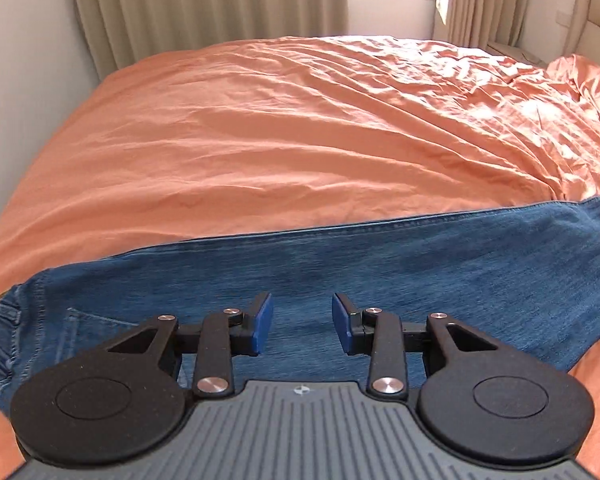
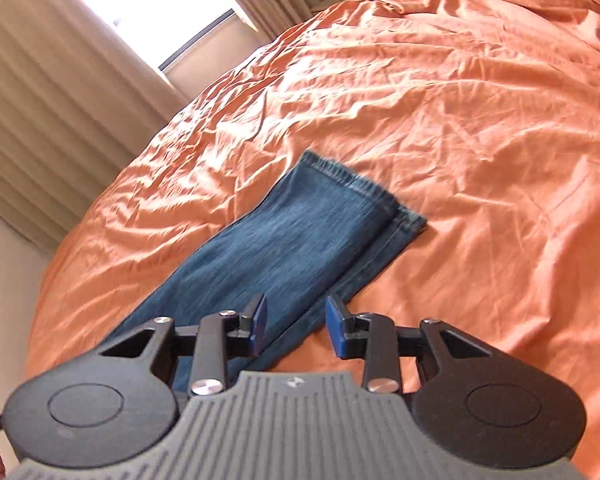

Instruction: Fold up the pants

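Two layers of denim already lie stacked: the pants rest lengthwise on the orange bed, one leg over the other, hems slightly offset. Above the pants, left gripper and right gripper both hover released, holding nothing. A careless grab could catch only the top layer, or the sheet, skewing the next fold.

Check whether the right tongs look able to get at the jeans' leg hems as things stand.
Probably yes. The right tongs stand open with nothing between them, above the near edge of the jeans. The hems lie flat and uncovered on the orange sheet, with nothing in the way.
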Motion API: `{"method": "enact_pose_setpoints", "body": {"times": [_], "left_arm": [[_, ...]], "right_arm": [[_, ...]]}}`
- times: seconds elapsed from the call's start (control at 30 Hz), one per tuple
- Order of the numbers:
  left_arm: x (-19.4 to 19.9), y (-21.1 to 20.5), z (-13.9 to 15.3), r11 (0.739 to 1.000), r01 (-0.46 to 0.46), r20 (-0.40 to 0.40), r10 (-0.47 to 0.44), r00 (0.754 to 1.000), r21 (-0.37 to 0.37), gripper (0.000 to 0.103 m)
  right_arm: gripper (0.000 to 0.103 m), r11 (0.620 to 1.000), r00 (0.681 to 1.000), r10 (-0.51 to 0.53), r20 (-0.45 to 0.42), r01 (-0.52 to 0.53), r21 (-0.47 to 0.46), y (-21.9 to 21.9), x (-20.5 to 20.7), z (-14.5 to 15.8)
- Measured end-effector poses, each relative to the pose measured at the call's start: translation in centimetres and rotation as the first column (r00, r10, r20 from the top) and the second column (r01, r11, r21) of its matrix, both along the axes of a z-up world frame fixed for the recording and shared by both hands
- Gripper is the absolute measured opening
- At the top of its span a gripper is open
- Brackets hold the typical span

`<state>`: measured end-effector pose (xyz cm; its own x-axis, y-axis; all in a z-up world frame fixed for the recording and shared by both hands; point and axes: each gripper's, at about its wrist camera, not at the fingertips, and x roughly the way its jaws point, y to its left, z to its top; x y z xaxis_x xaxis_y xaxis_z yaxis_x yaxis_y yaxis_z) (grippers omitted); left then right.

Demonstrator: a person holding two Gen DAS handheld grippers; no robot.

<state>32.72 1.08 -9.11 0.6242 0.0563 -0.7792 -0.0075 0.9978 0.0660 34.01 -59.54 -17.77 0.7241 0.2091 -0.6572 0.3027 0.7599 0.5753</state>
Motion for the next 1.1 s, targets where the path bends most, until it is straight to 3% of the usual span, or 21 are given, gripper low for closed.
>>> {"method": "enact_pose_setpoints", "body": {"times": [0.1, 0.27, 0.47, 0.5, 0.53, 0.67, 0.73, 0.87, 0.97, 1.0, 1.07, 1.1], "left_arm": [[2.2, -2.9, -2.1, 0.999, 0.042, -0.055, -0.044, 0.998, -0.028, 0.038], [4.5, -5.8, -5.3, 0.996, 0.061, -0.084, -0.066, 0.994, -0.059, 0.034], [5.6, -6.8, -7.3, 0.995, 0.075, -0.106, -0.081, 0.991, -0.060, 0.032], [5.7, -6.8, -7.4, 0.995, 0.073, -0.106, -0.079, 0.991, -0.061, 0.031], [5.7, -6.7, -7.5, 0.995, 0.074, -0.101, -0.081, 0.992, -0.063, 0.031], [5.9, -7.3, -7.1, 0.990, 0.111, -0.067, -0.117, 0.991, -0.091, 0.027], [6.0, -7.9, -6.9, 0.986, 0.143, -0.056, -0.148, 0.987, -0.085, 0.027], [6.6, -9.8, -7.2, 0.979, 0.194, -0.069, -0.199, 0.978, -0.067, 0.026], [6.9, -11.2, -7.0, 0.970, 0.231, -0.080, -0.237, 0.968, -0.078, 0.026], [7.0, -11.7, -7.0, 0.965, 0.249, -0.084, -0.255, 0.963, -0.078, 0.026], [7.3, -12.7, -7.1, 0.956, 0.282, -0.089, -0.289, 0.953, -0.077, 0.026], [7.4, -13.2, -7.1, 0.951, 0.298, -0.088, -0.304, 0.949, -0.079, 0.026]], "right_arm": [[0.030, 0.993, 0.998, -0.055, -0.017, 0.056, 0.100, -2.6, 2.5, -2.4], [0.030, 0.970, 0.993, -0.105, -0.053, 0.114, 0.214, -5.0, 6.1, -6.3], [0.026, 0.936, 0.986, -0.142, -0.084, 0.162, 0.313, -7.0, 7.8, -9.7], [0.009, 0.937, 0.987, -0.138, -0.077, 0.155, 0.312, -7.1, 7.7, -9.6], [0.000, 0.945, 0.991, -0.122, -0.054, 0.132, 0.299, -7.0, 7.5, -9.0], [0.000, 0.976, 0.996, -0.062, 0.063, 0.048, 0.210, -6.4, 5.7, -4.4], [0.000, 0.988, 0.997, -0.043, 0.060, 0.034, 0.149, -6.1, 5.6, -3.8], [0.000, 0.987, 0.995, -0.072, -0.069, 0.081, 0.142, -6.8, 6.4, -7.6], [0.000, 0.983, 0.994, -0.081, -0.070, 0.091, 0.161, -7.2, 5.8, -8.6], [0.000, 0.984, 0.995, -0.084, -0.061, 0.093, 0.155, -7.2, 5.5, -8.4], [0.014, 0.986, 0.995, -0.090, -0.048, 0.096, 0.139, -7.3, 4.8, -7.6], [0.031, 0.985, 0.995, -0.095, -0.040, 0.100, 0.141, -7.5, 4.3, -7.3]]}}
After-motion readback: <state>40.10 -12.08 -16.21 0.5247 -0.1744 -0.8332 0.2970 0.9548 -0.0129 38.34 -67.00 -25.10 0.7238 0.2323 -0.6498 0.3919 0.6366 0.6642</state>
